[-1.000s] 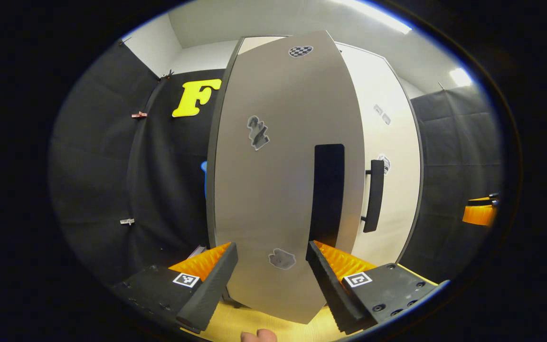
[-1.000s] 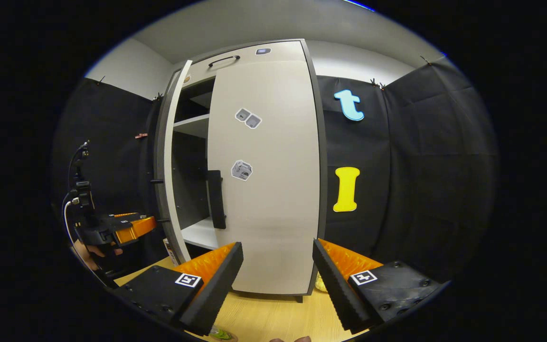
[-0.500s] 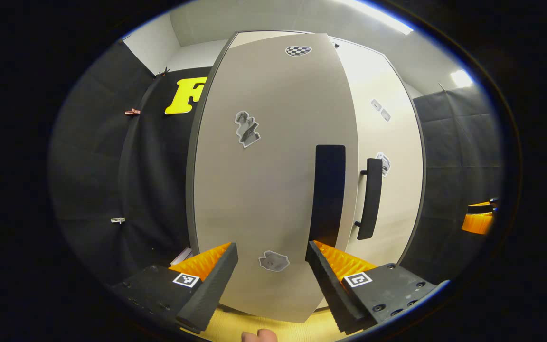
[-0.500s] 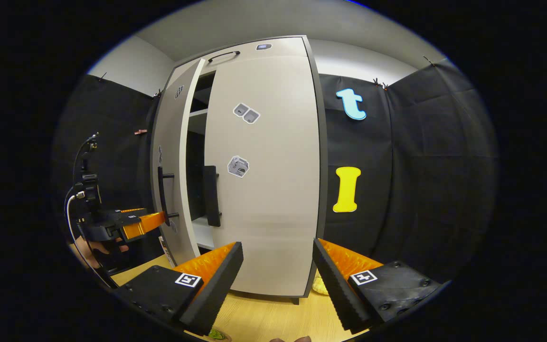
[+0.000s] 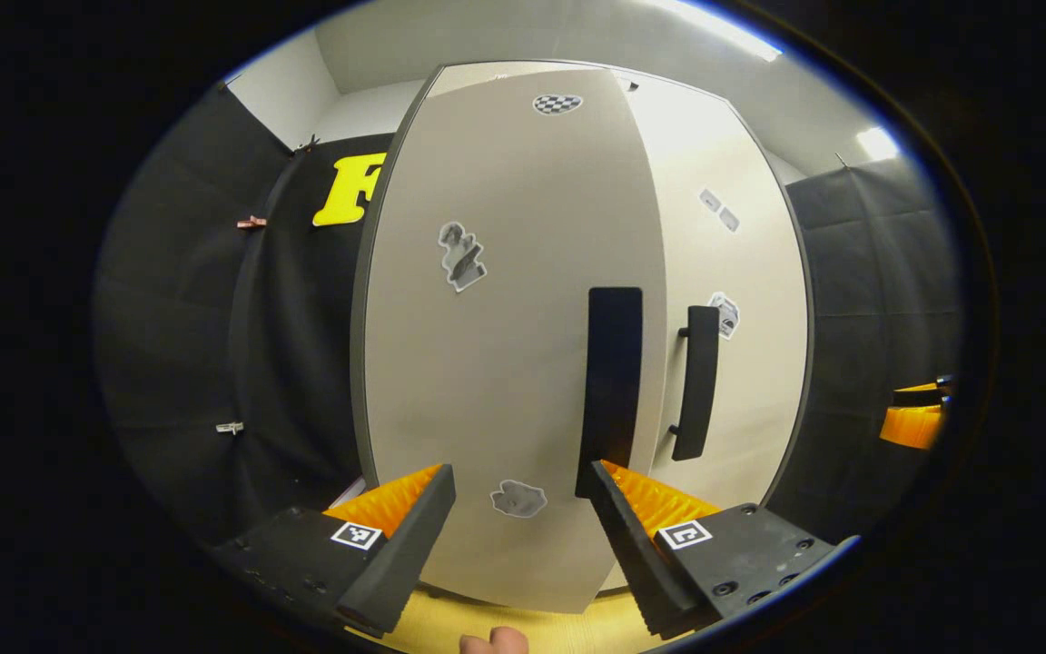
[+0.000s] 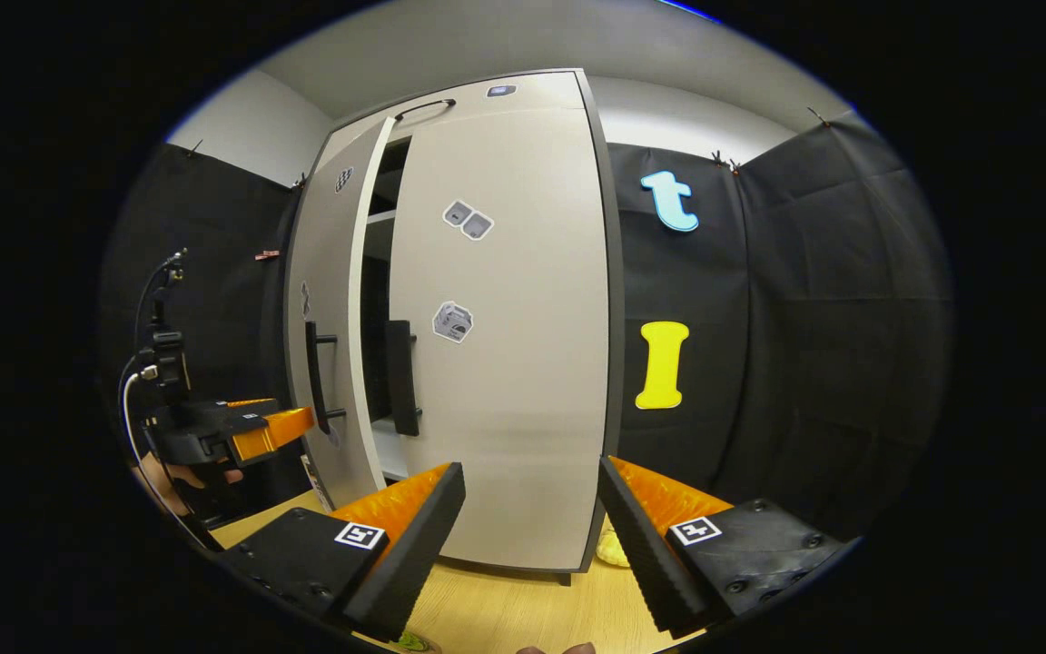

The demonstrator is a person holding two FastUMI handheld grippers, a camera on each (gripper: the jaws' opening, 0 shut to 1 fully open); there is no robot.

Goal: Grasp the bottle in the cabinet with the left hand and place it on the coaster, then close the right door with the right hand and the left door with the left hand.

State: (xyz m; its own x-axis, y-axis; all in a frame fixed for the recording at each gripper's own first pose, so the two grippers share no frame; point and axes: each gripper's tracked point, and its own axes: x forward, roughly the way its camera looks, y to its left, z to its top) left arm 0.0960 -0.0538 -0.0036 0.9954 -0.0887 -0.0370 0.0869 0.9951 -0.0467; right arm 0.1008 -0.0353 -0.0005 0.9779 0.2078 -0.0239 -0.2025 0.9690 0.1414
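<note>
We see the cabinet (image 6: 523, 363) ahead of both tongs: its left door (image 5: 505, 363), narrowly ajar, fronts the spread left tongs (image 5: 518, 536); its shut right door (image 6: 509, 345) faces the spread, empty right tongs (image 6: 530, 536).

The cabinet (image 6: 496, 95) stands on the table (image 6: 523, 613) at the far side, with the booth's cloth wall (image 6: 804, 318) behind and to either side. Its right door (image 6: 514, 363) lies flat against the front; the left door (image 6: 328, 345) stands slightly ajar to its left, a narrow gap between them showing a shelf (image 6: 379, 218) inside. Each door carries an upright handle near the meeting edge: the left door's handle (image 5: 611, 386) and, just right of it, the right door's handle (image 5: 695, 381). The left tongs (image 6: 282, 425) sit near the left door's outer face, at its left. The right tongs (image 6: 527, 522) are nearer, in front of the right door and apart from it.
</note>
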